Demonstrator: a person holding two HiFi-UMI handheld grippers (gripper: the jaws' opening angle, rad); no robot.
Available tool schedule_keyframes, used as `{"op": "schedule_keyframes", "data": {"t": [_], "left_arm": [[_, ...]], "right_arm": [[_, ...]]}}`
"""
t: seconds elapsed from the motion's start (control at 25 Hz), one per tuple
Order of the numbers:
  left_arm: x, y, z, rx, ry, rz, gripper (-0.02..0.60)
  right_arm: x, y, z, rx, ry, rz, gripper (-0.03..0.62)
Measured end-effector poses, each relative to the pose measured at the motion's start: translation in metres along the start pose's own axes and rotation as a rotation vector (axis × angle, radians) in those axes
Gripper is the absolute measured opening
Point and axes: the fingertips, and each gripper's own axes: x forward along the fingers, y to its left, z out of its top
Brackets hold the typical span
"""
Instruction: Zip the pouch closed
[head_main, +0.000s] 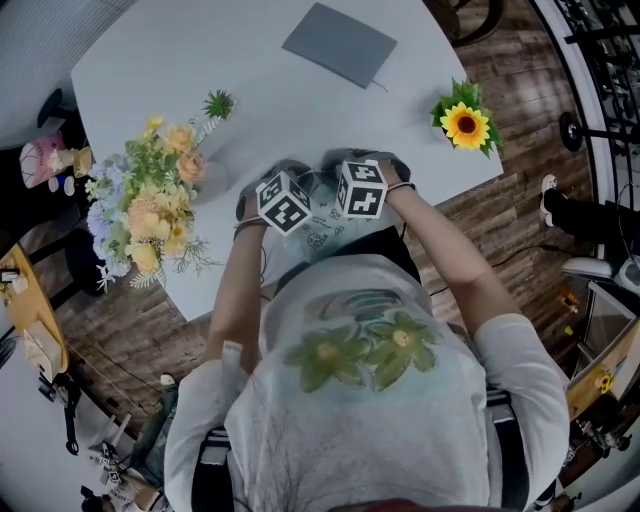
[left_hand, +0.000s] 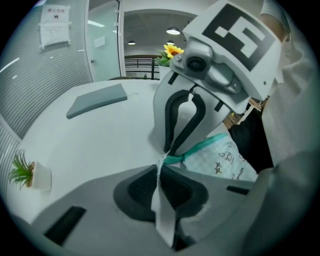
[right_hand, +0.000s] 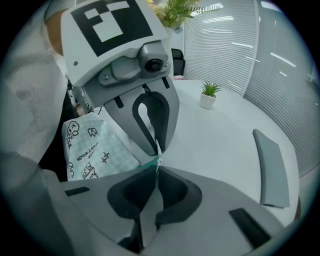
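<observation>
Doodle-print pouch (left_hand: 222, 161) sits at the near edge of the white table (head_main: 250, 80), in front of the person. Its teal zipper (left_hand: 200, 147) is on top, and the long axis runs from the 2 grippers back toward the torso. Left gripper (left_hand: 160, 172) is clamped on a white strip at the pouch's far end. Right gripper (right_hand: 156, 172) is closed tip-to-tip with it and pinches the teal zipper end.

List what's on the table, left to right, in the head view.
Flower bouquet → small green plant → left gripper → right gripper → sunflower. Left out are the grey pad and the pouch, since both overlap the grippers in that direction.
</observation>
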Motion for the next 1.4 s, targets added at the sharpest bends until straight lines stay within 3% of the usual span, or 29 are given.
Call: {"op": "schedule_keyframes", "data": {"t": [0.32,0.84,1.16,1.4], "left_arm": [[0.0,0.0,-0.001,-0.016,0.001,0.014,0.025],[-0.002,0.034,0.0,-0.048,0.047,0.077,0.018],[0.003,0.04,0.0,-0.091,0.09,0.076,0.02],[0.003,0.041,0.001,-0.151,0.064,0.058,0.02]], "right_arm": [[-0.002,-0.005,0.0,0.103,-0.022,0.024,0.021],[0.0,-0.029,0.013,0.109,-0.073,-0.055,0.02],[-0.001,-0.035,0.012,0.124,-0.081,-0.035,0.02],[-0.004,-0.034,0.009,0.114,-0.083,-0.023,0.02]]}}
